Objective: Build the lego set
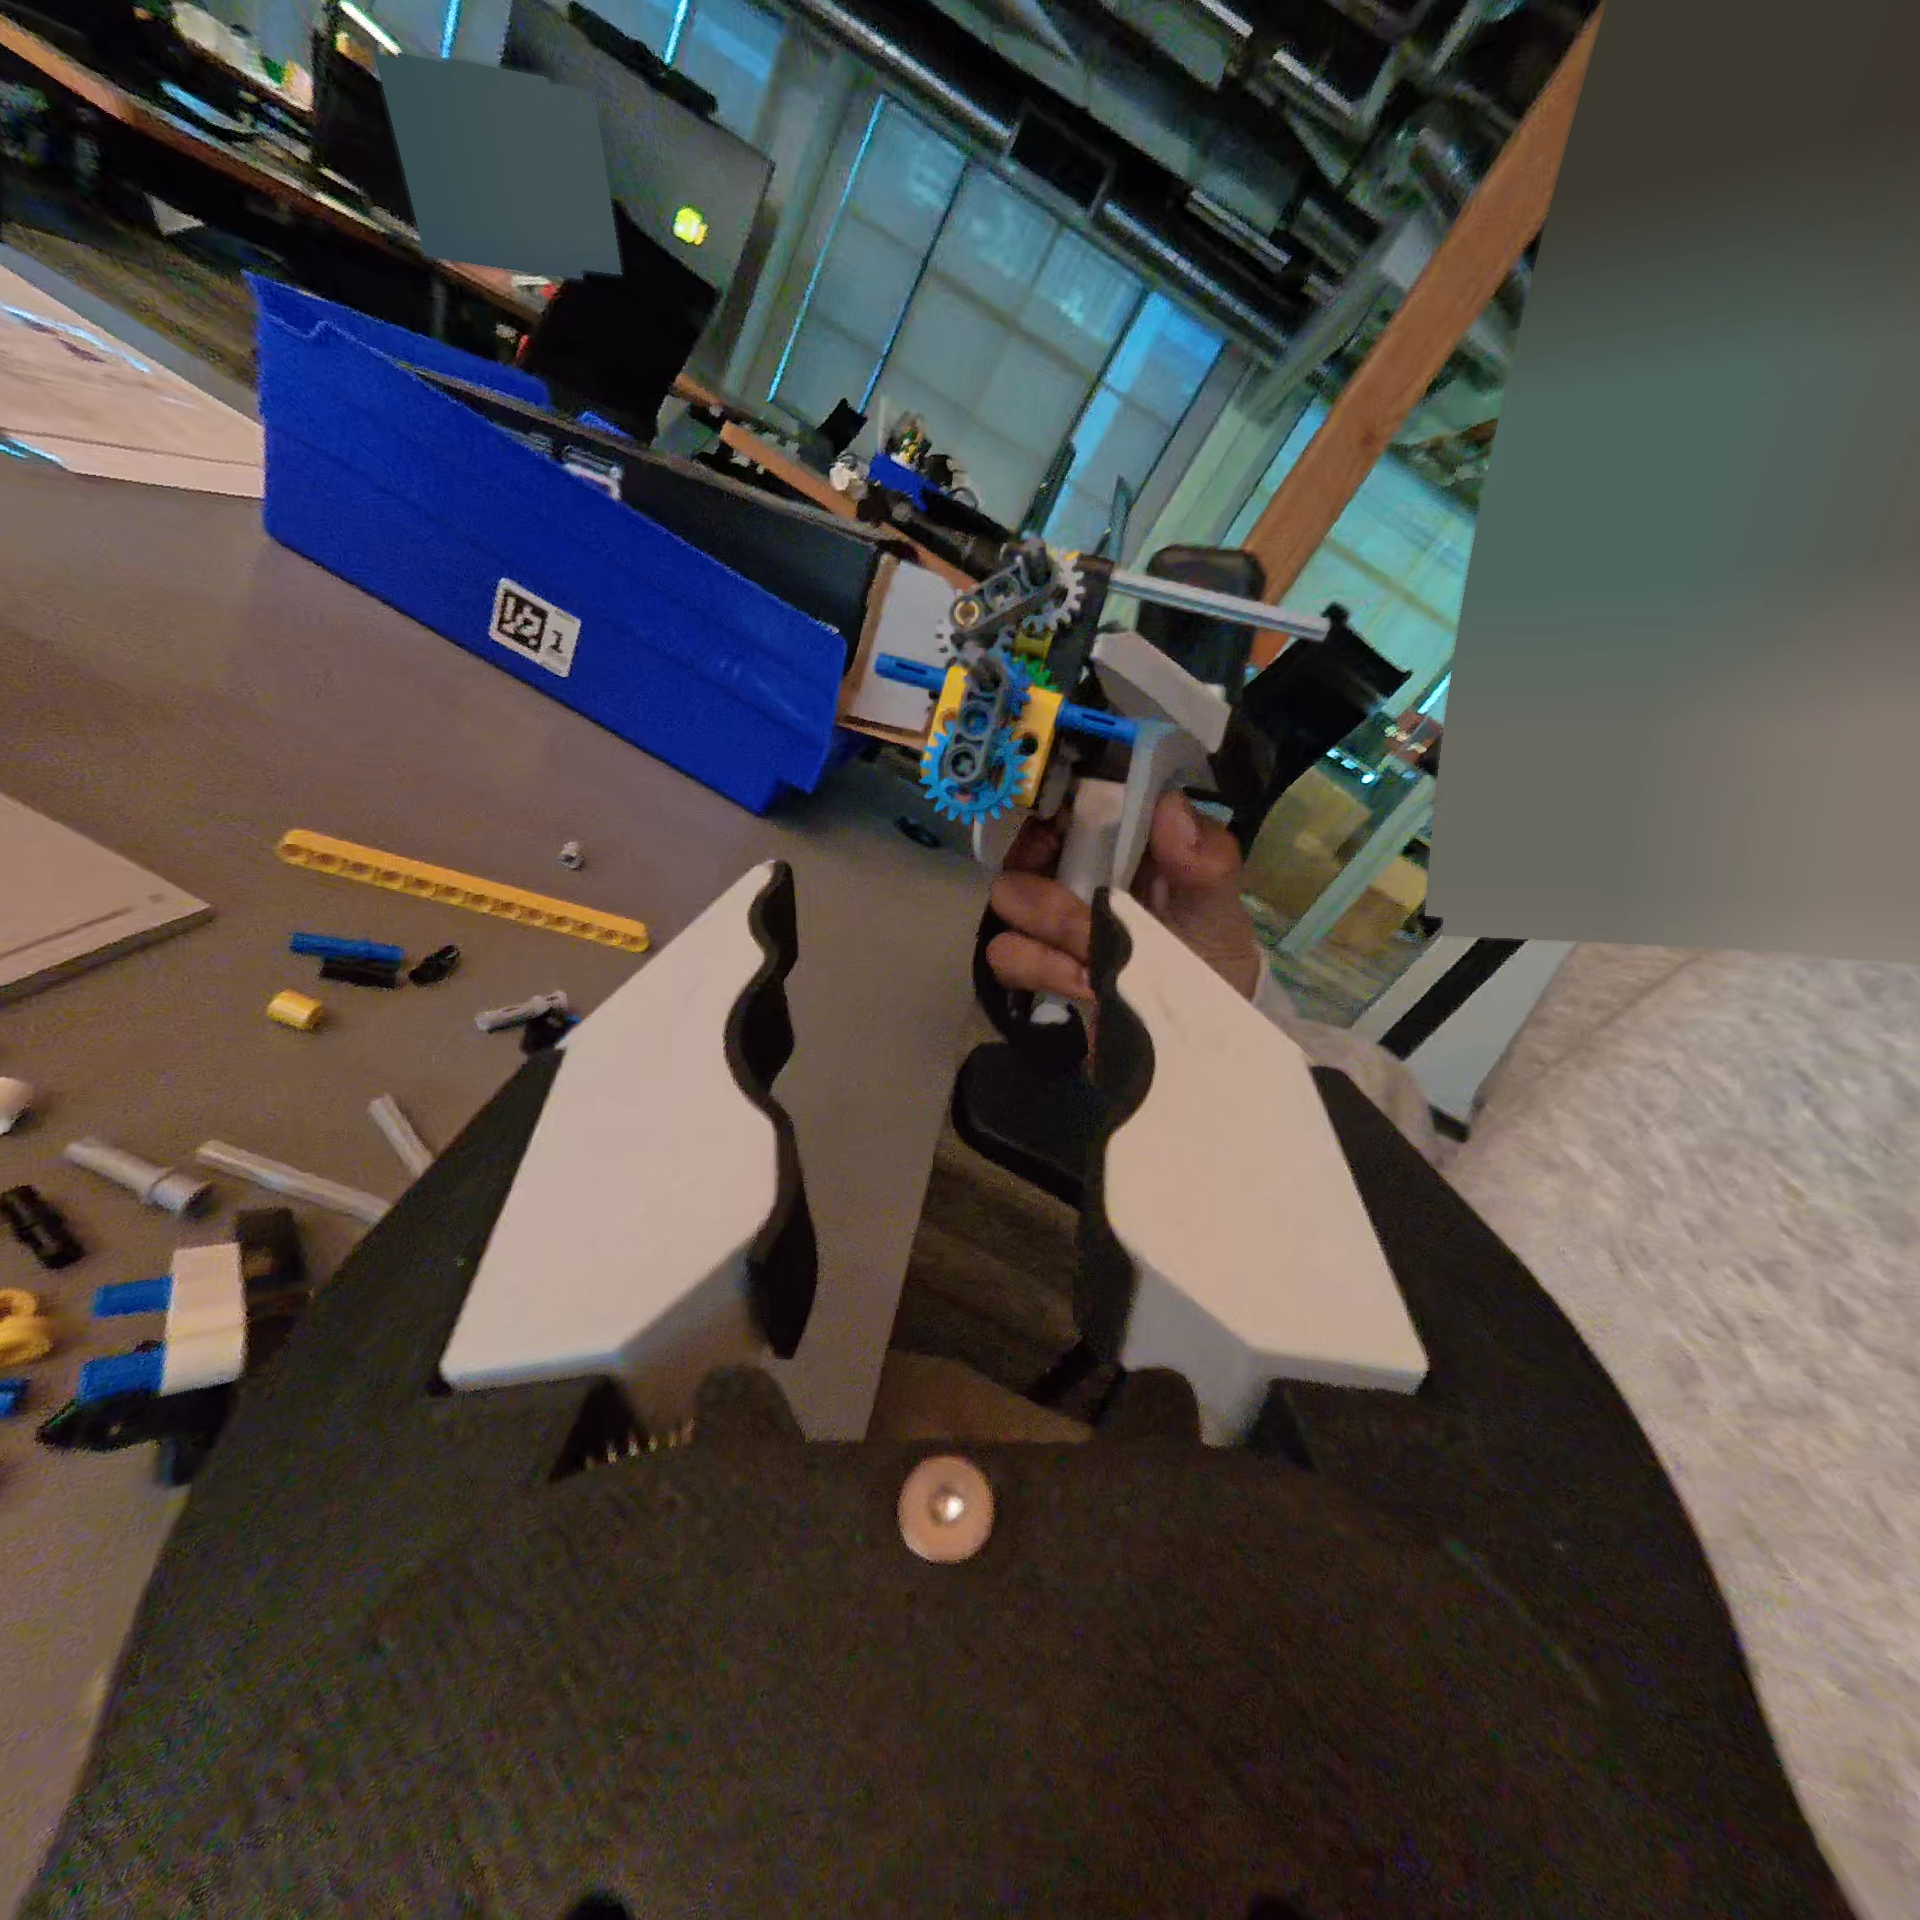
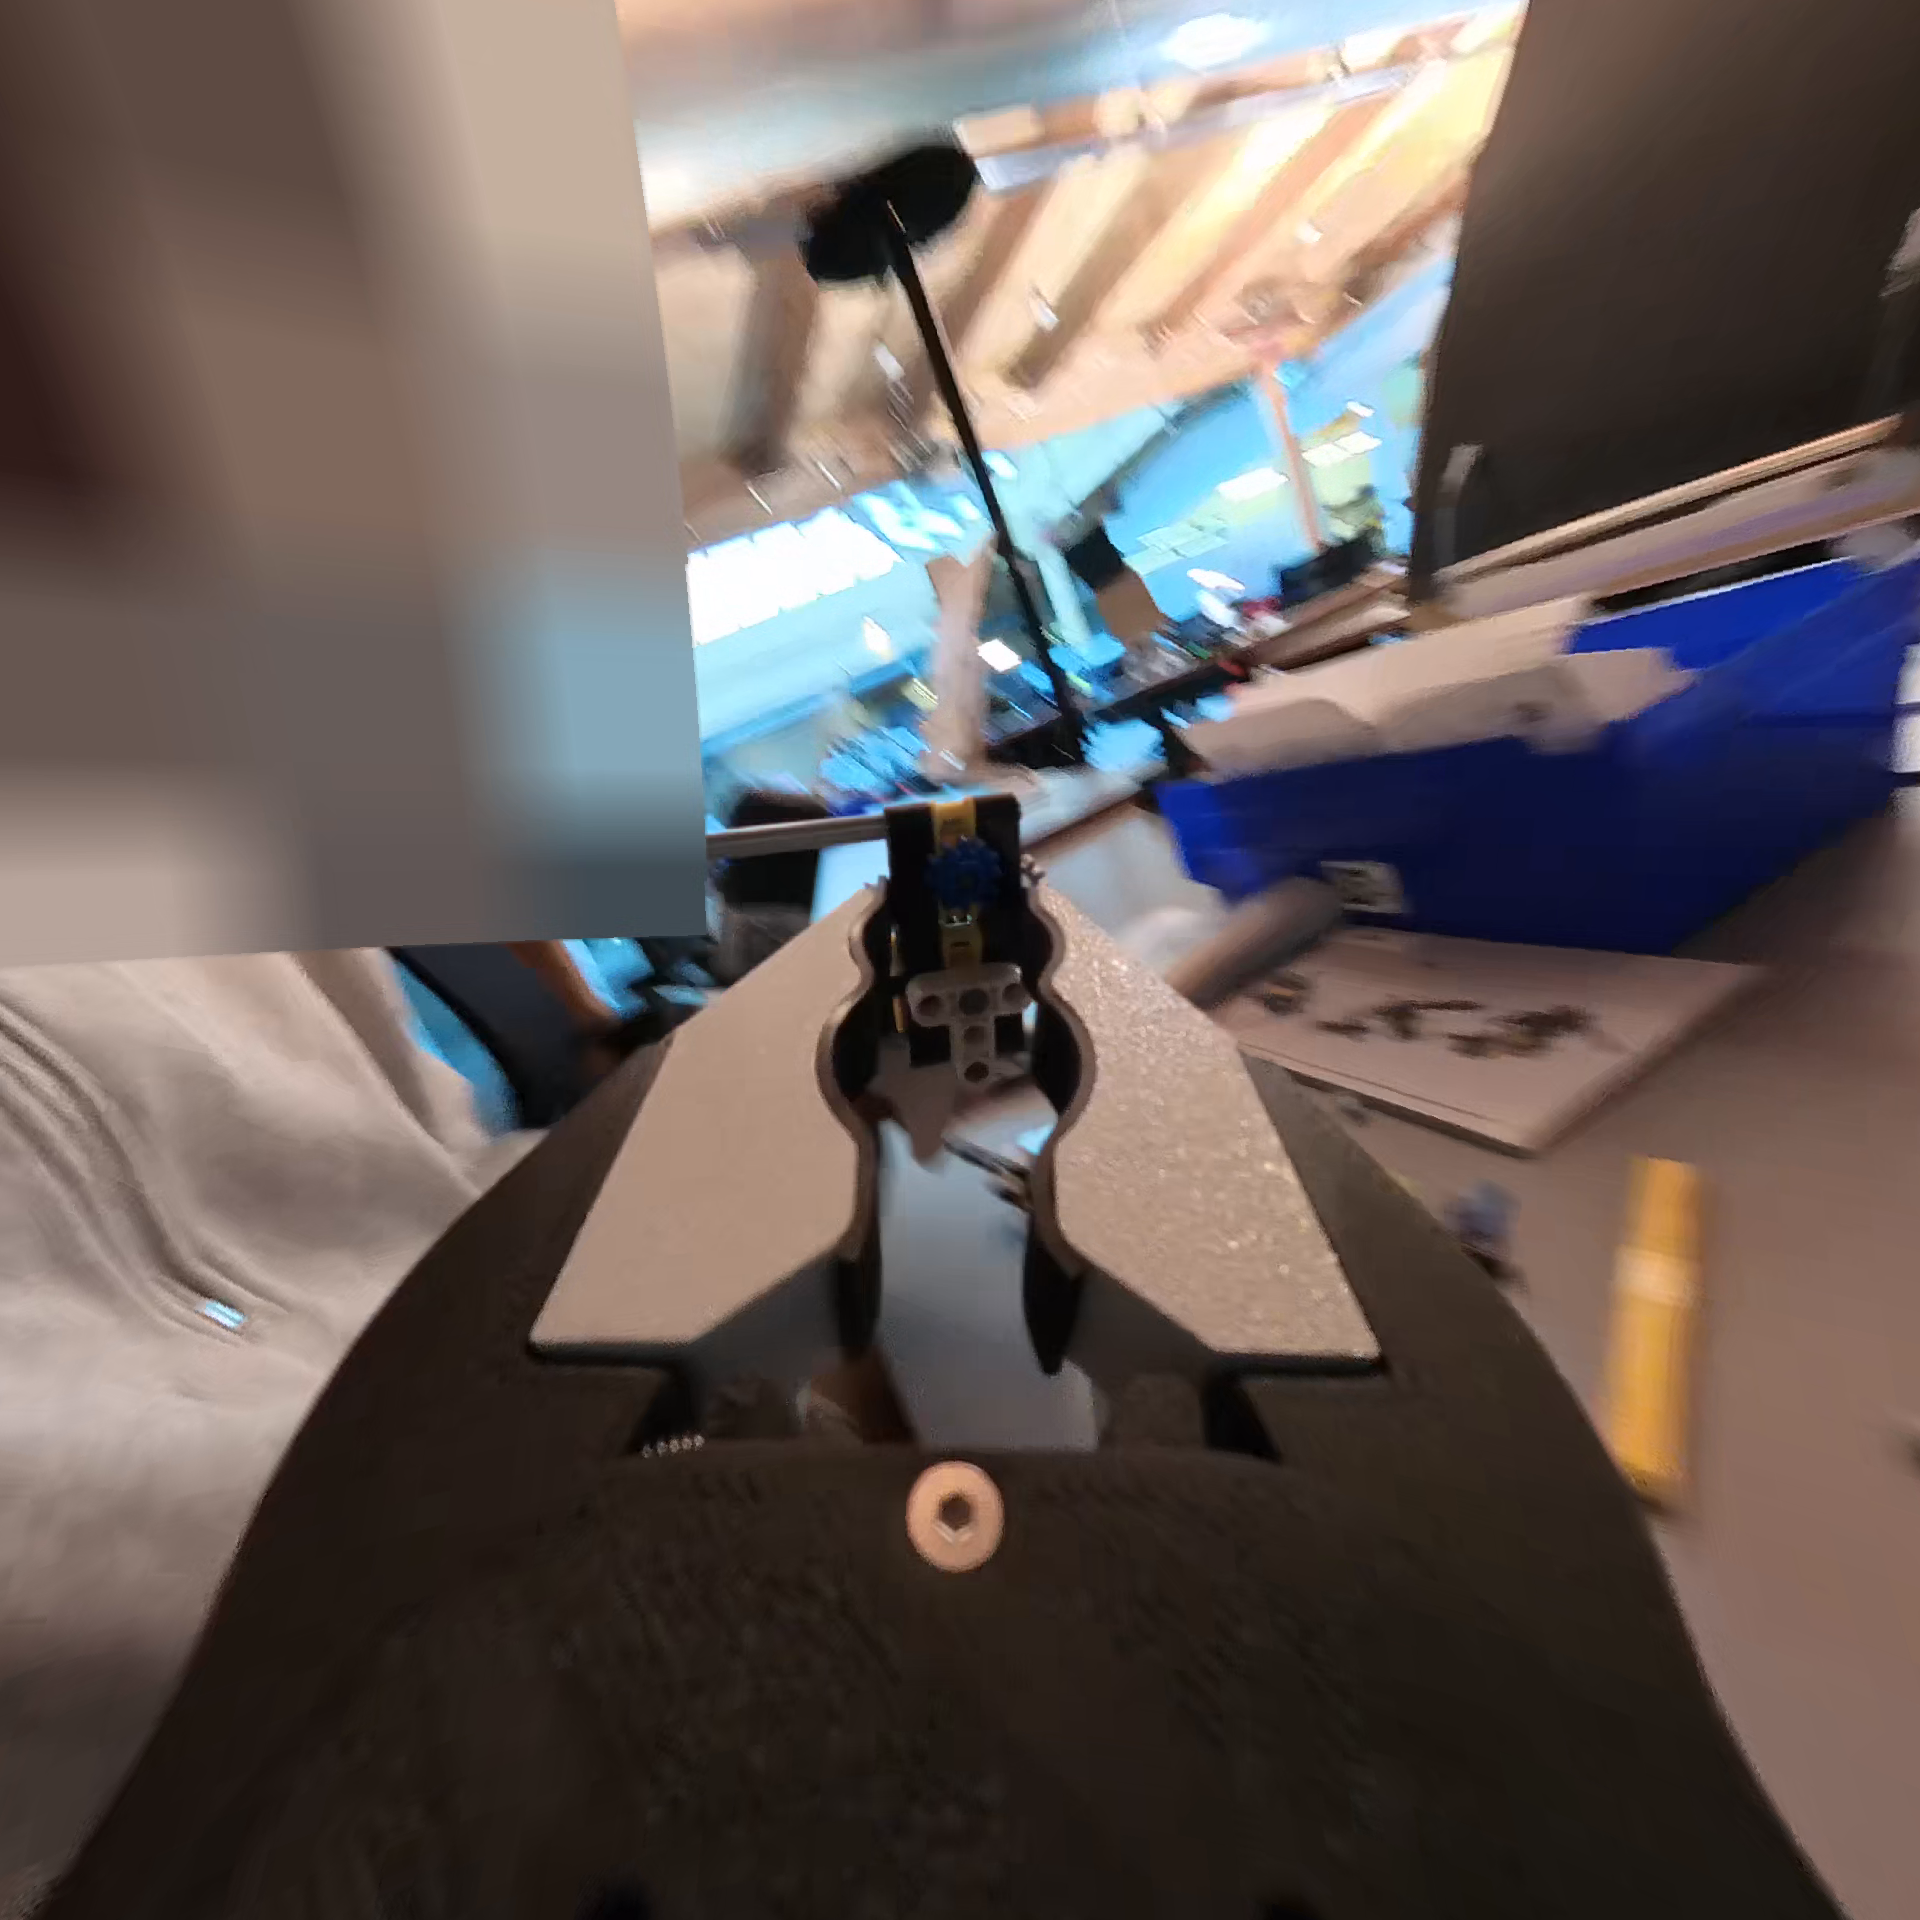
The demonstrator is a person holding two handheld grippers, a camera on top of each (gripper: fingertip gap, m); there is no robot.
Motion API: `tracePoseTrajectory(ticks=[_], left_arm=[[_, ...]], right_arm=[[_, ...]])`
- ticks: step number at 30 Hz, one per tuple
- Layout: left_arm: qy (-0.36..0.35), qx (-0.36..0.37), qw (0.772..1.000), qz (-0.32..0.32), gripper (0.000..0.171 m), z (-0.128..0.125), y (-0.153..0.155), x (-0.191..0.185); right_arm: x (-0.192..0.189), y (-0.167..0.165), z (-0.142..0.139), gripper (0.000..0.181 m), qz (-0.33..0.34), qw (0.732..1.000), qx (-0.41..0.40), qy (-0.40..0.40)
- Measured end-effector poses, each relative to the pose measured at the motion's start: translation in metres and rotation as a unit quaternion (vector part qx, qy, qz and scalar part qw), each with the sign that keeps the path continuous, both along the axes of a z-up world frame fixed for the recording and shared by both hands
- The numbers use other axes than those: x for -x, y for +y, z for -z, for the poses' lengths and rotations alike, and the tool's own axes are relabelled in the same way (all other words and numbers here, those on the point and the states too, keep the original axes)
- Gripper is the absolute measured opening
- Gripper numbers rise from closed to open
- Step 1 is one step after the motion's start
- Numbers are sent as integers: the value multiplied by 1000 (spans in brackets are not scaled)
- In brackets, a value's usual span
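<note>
Lego assembly (image 2: 961, 961) held off the table, centre frame, pinched between the right gripper (image 2: 956, 935) tips; gears and grey axle visible. Left gripper (image 1: 940, 914) spread, holding nothing, below the assembly. Grey table (image 1: 208, 675) carries loose pieces at lower left, including a long yellow beam (image 1: 462, 889), and a blue bin (image 1: 540, 582). Behind: glazed walls, wooden beams.

Blue bin (image 1: 540, 540) on grey table (image 1: 208, 707); perhaps a booklet (image 2: 1475, 1029) nearby.
</note>
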State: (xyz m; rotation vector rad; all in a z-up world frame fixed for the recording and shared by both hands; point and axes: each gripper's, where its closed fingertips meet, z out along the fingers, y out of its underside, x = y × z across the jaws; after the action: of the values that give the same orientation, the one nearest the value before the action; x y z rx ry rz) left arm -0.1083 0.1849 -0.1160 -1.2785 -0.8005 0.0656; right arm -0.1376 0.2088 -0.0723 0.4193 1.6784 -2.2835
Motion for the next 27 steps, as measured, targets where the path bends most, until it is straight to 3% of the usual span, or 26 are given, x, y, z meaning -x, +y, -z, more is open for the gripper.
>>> tracePoseTrajectory(ticks=[5,8,15,19,27], left_arm=[[4,66,997,-30,59,8,-11,5],[17,137,988,-66,60,7,-40,8],[15,262,949,-176,60,27,-109,5],[-8,254,952,-169,60,48,-111,0],[-24,246,957,-149,60,57,-103,3]], right_arm=[[4,7,17,22,33,990,-109,77],[1,5,29,23,35,980,-163,110],[-5,-2,39,23,7,981,-168,98],[-4,-3,43,23,7,982,-164,97],[0,-1,46,23,13,982,-164,94]])
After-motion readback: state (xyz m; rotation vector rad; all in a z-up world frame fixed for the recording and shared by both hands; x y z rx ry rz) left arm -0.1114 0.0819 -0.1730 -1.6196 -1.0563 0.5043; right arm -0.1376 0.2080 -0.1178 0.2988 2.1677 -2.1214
